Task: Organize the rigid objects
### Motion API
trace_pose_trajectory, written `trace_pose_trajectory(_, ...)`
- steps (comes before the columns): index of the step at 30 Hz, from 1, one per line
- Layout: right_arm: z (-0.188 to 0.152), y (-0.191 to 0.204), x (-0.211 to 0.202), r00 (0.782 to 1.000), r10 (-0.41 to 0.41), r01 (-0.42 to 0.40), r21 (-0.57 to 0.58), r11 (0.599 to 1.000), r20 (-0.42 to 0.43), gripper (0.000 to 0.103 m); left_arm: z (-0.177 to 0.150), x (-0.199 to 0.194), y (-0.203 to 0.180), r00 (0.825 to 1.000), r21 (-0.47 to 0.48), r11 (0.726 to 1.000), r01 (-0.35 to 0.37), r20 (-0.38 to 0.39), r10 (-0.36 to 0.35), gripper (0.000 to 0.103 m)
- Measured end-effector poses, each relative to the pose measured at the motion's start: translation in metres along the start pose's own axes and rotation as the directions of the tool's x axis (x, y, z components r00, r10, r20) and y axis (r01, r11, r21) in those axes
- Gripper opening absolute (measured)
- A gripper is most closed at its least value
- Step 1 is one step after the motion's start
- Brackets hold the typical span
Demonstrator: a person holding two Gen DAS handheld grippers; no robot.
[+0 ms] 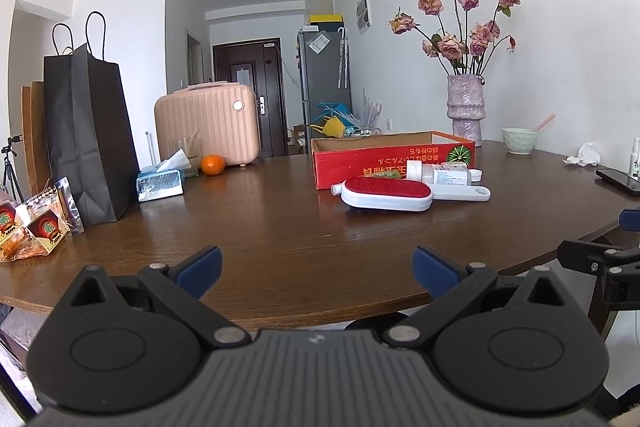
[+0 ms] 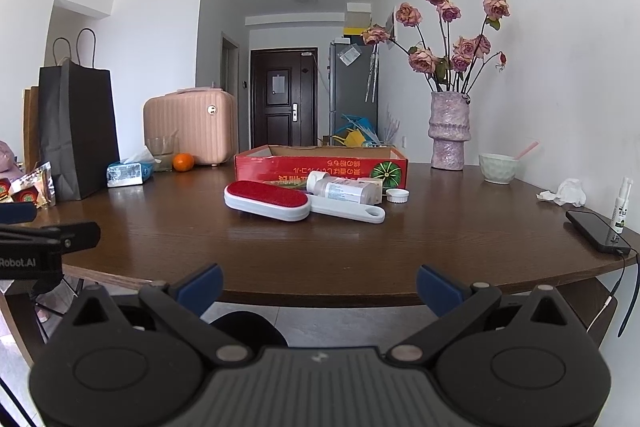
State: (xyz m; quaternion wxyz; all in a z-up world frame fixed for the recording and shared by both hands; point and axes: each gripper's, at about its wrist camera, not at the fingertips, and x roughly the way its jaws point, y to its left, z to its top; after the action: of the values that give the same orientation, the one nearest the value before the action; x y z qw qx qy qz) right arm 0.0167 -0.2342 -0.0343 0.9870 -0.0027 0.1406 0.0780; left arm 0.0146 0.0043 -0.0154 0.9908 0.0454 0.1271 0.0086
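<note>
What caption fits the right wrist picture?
Open right gripper faces a lint brush, bottle and red box on a table.

home dining room: table [image 2: 280, 247], fridge [image 2: 352, 87], suitcase [image 2: 188, 127]

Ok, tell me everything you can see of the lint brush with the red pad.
The lint brush has a white plastic oval body with a red fabric pad on top and a flat white handle ending in a hanging hole. It lies flat on the brown table, before the red cardboard box. A white bottle lies behind, seemingly against the handle. No gripper touches it.
</note>
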Motion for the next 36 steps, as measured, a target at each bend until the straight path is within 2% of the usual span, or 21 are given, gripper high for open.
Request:
trace_pose_trajectory(19, -0.001, -0.001, 0.001, 1.000, -0.006, 0.006, 0.002, 1.000, -0.006, 0.103, 0.000, 0.001, -0.003, 1.000, 0.010, 1.000, 0.004, -0.005, -0.004, 0.103)
trace_pose_trajectory(22, 0.000, -0.001, 0.002, 1.000, -0.013, 0.013, -0.006, 1.000, 0.002, 0.103, 0.002, 0.004, -0.003, 1.000, 0.015, 1.000, 0.020, -0.011, -0.019, 0.103)
trace_pose_trajectory(24, 0.001, -0.003, 0.006, 0.999, -0.032, 0.033, -0.027, 0.999, 0.013, 0.103, 0.008, 0.011, -0.005, 0.999, 0.051, 0.998, 0.048, 0.006, -0.049, 0.103)
trace_pose_trajectory(27, 0.006, -0.012, 0.017, 0.997, -0.067, 0.068, -0.042, 0.997, 0.041, 0.103, 0.022, 0.035, -0.010, 0.997, 0.111, 0.991, 0.079, 0.008, -0.081, 0.103)
trace_pose_trajectory(29, 0.013, -0.022, 0.031, 0.994, -0.096, 0.097, -0.023, 0.995, 0.053, 0.103, 0.032, 0.056, -0.011, 0.994, 0.118, 0.987, 0.110, 0.000, -0.111, 0.103)
trace_pose_trajectory(32, 0.026, -0.037, 0.060, 0.995, -0.097, 0.096, 0.029, 0.995, 0.029, 0.103, 0.044, 0.098, -0.011, 0.989, 0.093, 0.985, 0.144, -0.055, -0.139, 0.103)
trace_pose_trajectory(36, 0.045, -0.054, 0.101, 0.998, -0.060, 0.059, 0.072, 0.996, 0.004, 0.103, 0.059, 0.150, -0.005, 0.980, 0.037, 0.986, 0.160, -0.124, -0.154, 0.103)
